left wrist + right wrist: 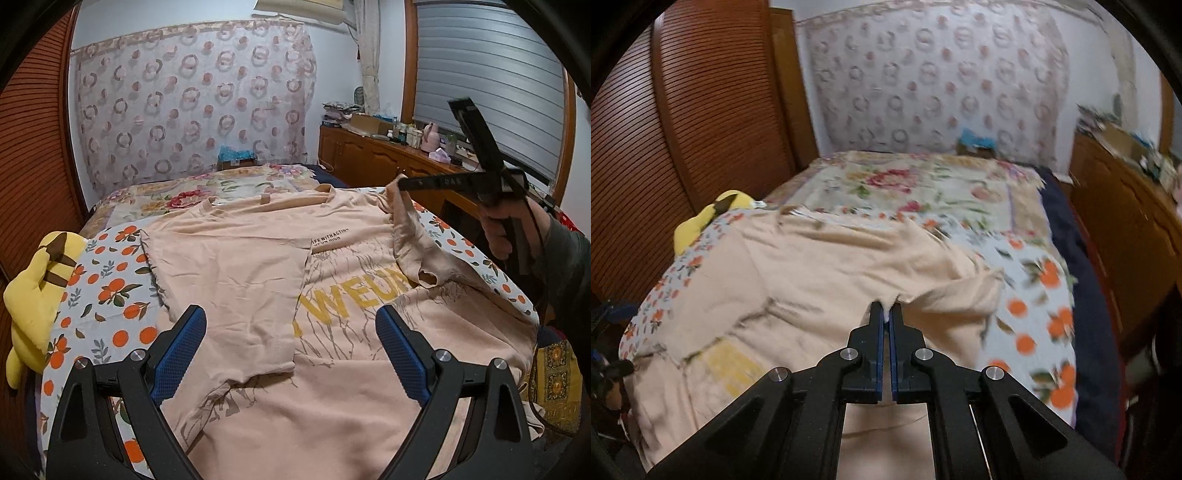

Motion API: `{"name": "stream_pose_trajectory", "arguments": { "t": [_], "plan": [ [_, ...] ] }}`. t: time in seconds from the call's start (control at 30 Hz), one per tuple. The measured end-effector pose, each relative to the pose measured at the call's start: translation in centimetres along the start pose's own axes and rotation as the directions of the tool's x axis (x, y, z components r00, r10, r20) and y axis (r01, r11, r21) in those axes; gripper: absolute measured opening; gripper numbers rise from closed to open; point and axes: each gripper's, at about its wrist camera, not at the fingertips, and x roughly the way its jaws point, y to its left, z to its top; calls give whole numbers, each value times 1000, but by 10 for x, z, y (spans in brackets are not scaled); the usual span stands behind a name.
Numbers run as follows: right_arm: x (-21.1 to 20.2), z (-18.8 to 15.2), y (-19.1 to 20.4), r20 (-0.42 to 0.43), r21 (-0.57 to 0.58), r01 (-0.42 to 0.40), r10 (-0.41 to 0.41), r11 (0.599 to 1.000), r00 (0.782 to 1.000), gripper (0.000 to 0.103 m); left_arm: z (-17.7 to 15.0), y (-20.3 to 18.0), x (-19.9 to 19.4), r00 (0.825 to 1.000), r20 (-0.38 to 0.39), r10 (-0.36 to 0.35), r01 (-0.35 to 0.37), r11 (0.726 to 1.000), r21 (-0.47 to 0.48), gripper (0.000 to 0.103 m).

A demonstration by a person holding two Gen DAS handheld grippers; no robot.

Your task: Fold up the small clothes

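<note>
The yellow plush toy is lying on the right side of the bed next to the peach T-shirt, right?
Not quite. The yellow plush toy lies at the left side of the bed, beside the wooden slatted wall, as the left wrist view shows. It is next to the peach T-shirt.

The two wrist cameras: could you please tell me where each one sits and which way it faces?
Left wrist: sits on the left gripper, jaws open, looking down across the peach T-shirt on the bed toward the patterned curtain; the person's right hand shows holding the right gripper.
Right wrist: sits on the right gripper, shut on the shirt's sleeve, facing the same curtain; only its own fingers show.
Shared: T-shirt, yellow plush toy, orange-print sheet, wooden cabinet.
</note>
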Motion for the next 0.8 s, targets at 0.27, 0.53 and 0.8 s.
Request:
{"name": "stream_pose_trajectory", "arguments": {
  "t": [0.27, 0.53, 0.8],
  "plan": [
    [15, 8, 19, -11, -69, 12, -13, 998, 1000, 29, -1, 6, -2, 1000, -3, 4, -4, 1000, -11, 94],
    [13, -26, -2, -93, -42, 120, -123, 992, 988, 32, -4, 8, 0, 1000, -7, 0, 0, 1000, -24, 94],
    [31, -50, -27, -162, 91, 55, -39, 994, 986, 32, -5, 6, 4, 1000, -16, -5, 5, 1000, -21, 94]
  ]
}}
